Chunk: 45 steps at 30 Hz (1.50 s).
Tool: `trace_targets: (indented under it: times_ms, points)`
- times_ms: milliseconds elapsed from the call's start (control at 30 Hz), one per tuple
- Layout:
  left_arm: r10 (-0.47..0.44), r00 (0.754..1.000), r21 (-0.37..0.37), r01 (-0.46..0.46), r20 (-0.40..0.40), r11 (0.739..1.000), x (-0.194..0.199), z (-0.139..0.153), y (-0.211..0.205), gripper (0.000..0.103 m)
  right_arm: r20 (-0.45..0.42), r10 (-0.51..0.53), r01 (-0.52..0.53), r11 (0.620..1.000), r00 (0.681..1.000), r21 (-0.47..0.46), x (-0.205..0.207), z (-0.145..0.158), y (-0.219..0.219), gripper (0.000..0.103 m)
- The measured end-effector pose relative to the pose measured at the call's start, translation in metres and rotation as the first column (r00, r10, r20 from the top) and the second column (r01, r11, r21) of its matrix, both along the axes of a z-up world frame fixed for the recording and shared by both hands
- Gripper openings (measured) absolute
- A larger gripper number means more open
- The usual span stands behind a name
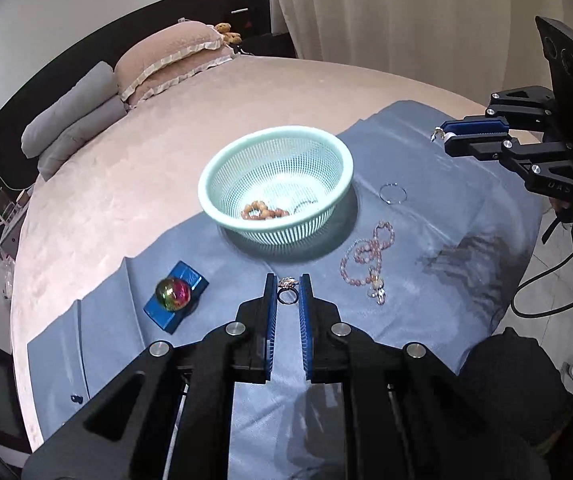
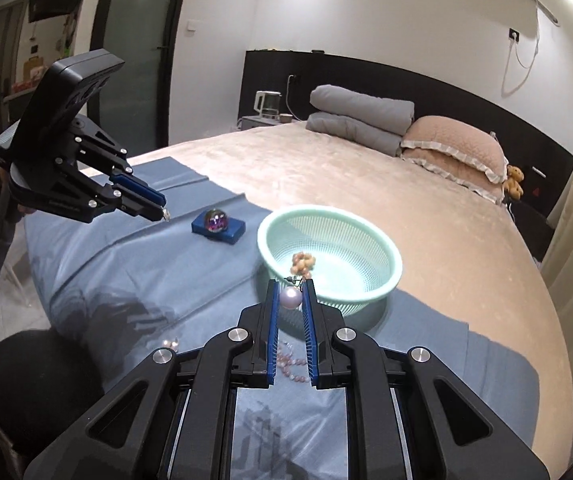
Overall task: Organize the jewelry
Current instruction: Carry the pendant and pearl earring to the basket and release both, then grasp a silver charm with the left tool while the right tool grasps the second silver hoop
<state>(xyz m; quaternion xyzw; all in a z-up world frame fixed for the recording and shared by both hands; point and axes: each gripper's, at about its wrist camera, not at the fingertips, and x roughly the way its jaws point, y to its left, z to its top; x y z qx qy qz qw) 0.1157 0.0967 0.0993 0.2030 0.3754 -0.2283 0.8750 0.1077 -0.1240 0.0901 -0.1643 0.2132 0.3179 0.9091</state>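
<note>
Jewelry lies scattered around a pale green basket (image 1: 276, 184) that sits on a blue cloth (image 1: 426, 240) spread over a bed (image 1: 246, 92); inside the basket rest a bracelet of brown beads (image 1: 264, 212) and a thin dark chain beside it. Left gripper (image 1: 287, 286) hangs just in front of the basket, its blue pads narrowed onto a small ring (image 1: 286, 294) with an ornate top, the ring pinched near the fingertips and clear of the cloth as seen from the right wrist view, where the left gripper (image 2: 158, 210) shows a small glint at its tip. Right gripper (image 2: 290, 292) is closed on a pale pink pearl (image 2: 290, 298) with a dark stem, held just short of the basket's (image 2: 328, 256) near rim; from the left wrist view the right gripper (image 1: 446, 136) is off to the right of the basket and above the cloth. To the right of the basket in the left wrist view lie a thin hoop (image 1: 392, 193) and, nearer, a pink bead necklace (image 1: 366, 260) with a pendant; to the basket's left sits a blue box (image 1: 176, 296) with a multicoloured glass ball (image 1: 172, 294) on top. Behind the basket, far up the bed, lie pillows (image 1: 170, 60).
</note>
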Motion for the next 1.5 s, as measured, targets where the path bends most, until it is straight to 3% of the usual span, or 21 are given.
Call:
trace_targets:
  times_ms: [200,433,667,800,867,900,933,1067,1133,1233,1500]
  points:
    - [-0.022,1.0,-0.003,0.022,0.01,1.0,0.047,0.014,-0.014,0.011,0.022,0.01,-0.01,1.0,1.0,0.008,0.042,0.012,0.004,0.011]
    - [-0.056,0.998,-0.005,0.056,0.005,0.998,0.107,0.004,-0.035,0.011,-0.002,0.03,-0.03,1.0,1.0,-0.009,0.103,-0.005,0.019,0.011]
    - [-0.075,0.996,0.023,0.076,-0.05,0.997,0.157,-0.036,-0.053,0.011,-0.065,0.04,-0.042,0.999,0.997,-0.028,0.153,-0.047,0.032,0.011]
    - [-0.069,0.992,0.047,0.074,-0.107,0.996,0.173,-0.069,-0.053,0.013,-0.077,-0.009,0.006,0.999,0.997,-0.042,0.171,-0.074,0.027,0.014]
    - [-0.043,0.994,0.08,0.052,-0.104,0.995,0.176,-0.079,-0.053,0.029,-0.074,-0.035,0.034,0.999,0.997,-0.026,0.174,-0.077,0.019,0.029]
    - [-0.029,0.995,0.09,0.038,-0.094,0.995,0.176,-0.081,-0.051,0.05,-0.077,-0.048,0.047,0.999,0.996,-0.016,0.174,-0.077,0.014,0.049]
    - [-0.02,0.996,0.089,0.028,-0.085,0.996,0.175,-0.079,-0.048,0.064,-0.071,-0.058,0.058,0.998,0.996,-0.009,0.173,-0.076,0.011,0.069]
    - [0.024,0.997,0.073,-0.019,-0.073,0.997,0.17,-0.061,-0.036,0.079,-0.017,-0.087,0.087,0.996,0.996,0.011,0.157,-0.06,-0.001,0.084]
    - [0.031,0.998,0.074,-0.026,-0.061,0.997,0.163,-0.051,-0.033,0.092,-0.004,-0.094,0.095,0.995,0.996,0.017,0.149,-0.05,-0.006,0.086]
    - [0.032,0.999,0.074,-0.03,-0.031,0.997,0.145,-0.033,-0.03,0.097,0.001,-0.114,0.114,0.993,0.993,0.012,0.142,-0.035,-0.014,0.086]
    - [0.063,0.998,0.122,-0.066,0.025,0.99,0.097,-0.001,-0.023,0.097,0.045,-0.132,0.132,0.991,0.99,-0.006,0.098,0.002,-0.023,0.087]
